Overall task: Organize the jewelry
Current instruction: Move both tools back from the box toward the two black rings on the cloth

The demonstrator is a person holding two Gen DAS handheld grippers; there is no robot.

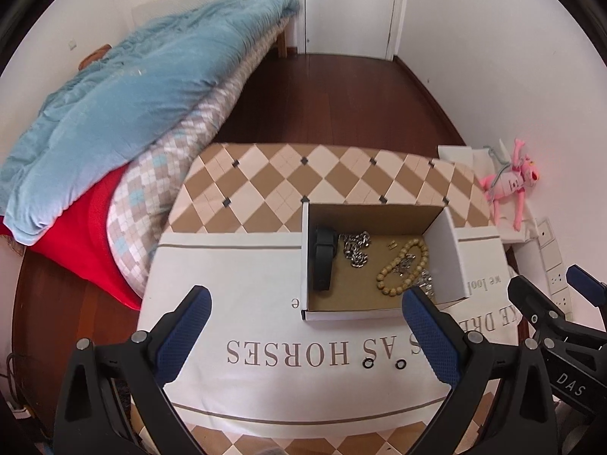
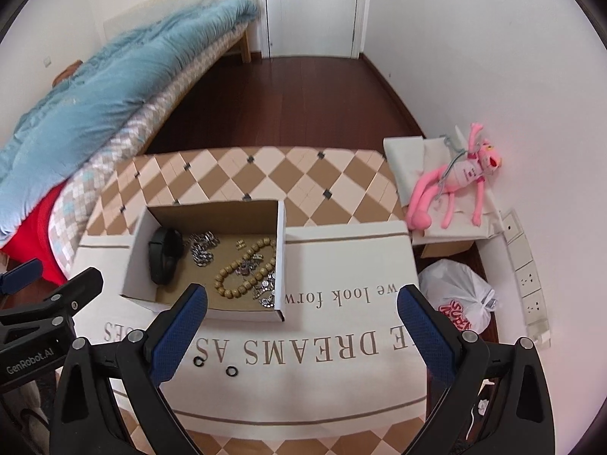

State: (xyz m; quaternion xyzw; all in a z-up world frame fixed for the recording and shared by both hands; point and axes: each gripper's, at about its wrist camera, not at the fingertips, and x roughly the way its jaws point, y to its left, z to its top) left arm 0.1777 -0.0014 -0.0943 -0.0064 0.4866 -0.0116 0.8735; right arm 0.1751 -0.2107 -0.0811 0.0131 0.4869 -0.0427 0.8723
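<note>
An open cardboard box [image 1: 307, 258] [image 2: 282, 258] stands on the table. It holds a black band [image 1: 323, 261] [image 2: 164, 259], a silver chain [image 1: 356, 248] [image 2: 203, 250], a wooden bead bracelet [image 1: 402, 269] [image 2: 242, 269] and small sparkly pieces [image 2: 265, 290]. Two small black rings [image 1: 383, 364] [image 2: 214, 366] lie on the white cloth in front of the box. My left gripper [image 1: 303, 311] is open and empty, above the cloth near the box front. My right gripper [image 2: 303, 303] is open and empty, just right of the box.
A white cloth with printed words [image 1: 265, 295] [image 2: 341, 326] covers a checkered table [image 1: 303, 170]. A bed with a blue quilt [image 1: 132, 87] is at left. A pink plush toy [image 2: 455, 185] and a plastic bag [image 2: 459, 295] are at right.
</note>
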